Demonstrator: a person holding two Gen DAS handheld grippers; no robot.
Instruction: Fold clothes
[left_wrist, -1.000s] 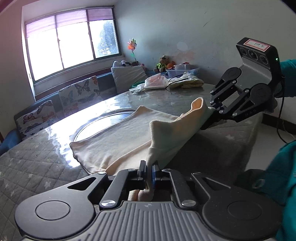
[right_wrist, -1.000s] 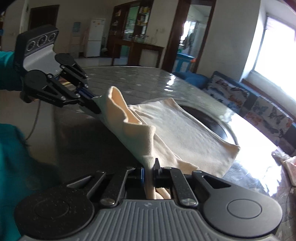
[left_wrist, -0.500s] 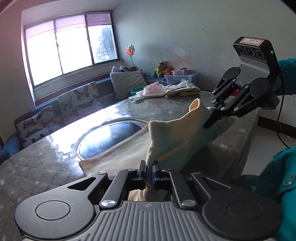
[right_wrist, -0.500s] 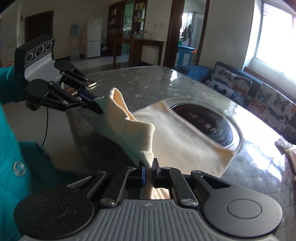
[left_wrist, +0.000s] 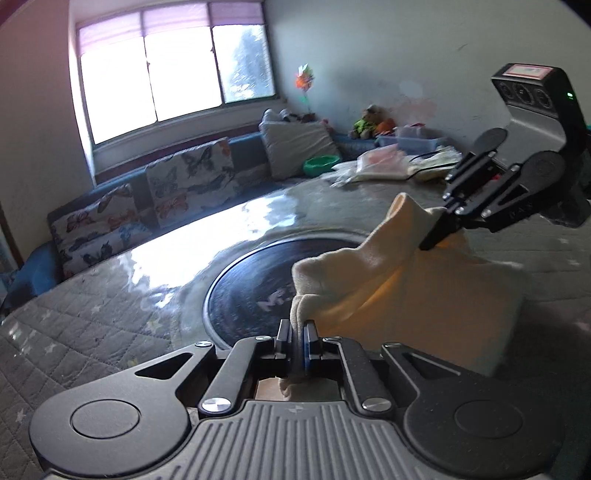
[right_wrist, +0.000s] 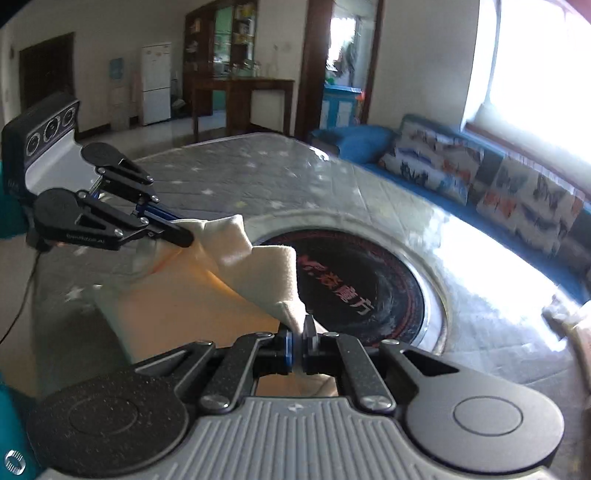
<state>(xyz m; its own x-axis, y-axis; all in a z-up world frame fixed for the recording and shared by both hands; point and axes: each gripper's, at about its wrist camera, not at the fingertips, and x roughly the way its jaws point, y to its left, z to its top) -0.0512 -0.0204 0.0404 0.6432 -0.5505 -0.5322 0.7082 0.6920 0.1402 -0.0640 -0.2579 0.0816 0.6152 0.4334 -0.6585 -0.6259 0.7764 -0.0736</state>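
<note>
A cream cloth garment (left_wrist: 413, 288) hangs lifted between both grippers above the table; it also shows in the right wrist view (right_wrist: 207, 295). My left gripper (left_wrist: 297, 332) is shut on one corner of the cloth. My right gripper (right_wrist: 300, 332) is shut on the other corner; it shows in the left wrist view (left_wrist: 432, 236) at the right. The left gripper shows in the right wrist view (right_wrist: 184, 234) at the left. The cloth's lower part drapes down toward the near table edge.
The table (left_wrist: 92, 302) has a grey quilted cover under glossy plastic, with a round black inset (right_wrist: 369, 280) in the middle. Bags and folded things (left_wrist: 376, 166) lie at its far end. A sofa with butterfly cushions (left_wrist: 177, 192) runs under the window.
Both grippers have raised the cloth and carried it off the round inset, which now lies uncovered. The cloth hangs bunched between them instead of lying spread on the table.
</note>
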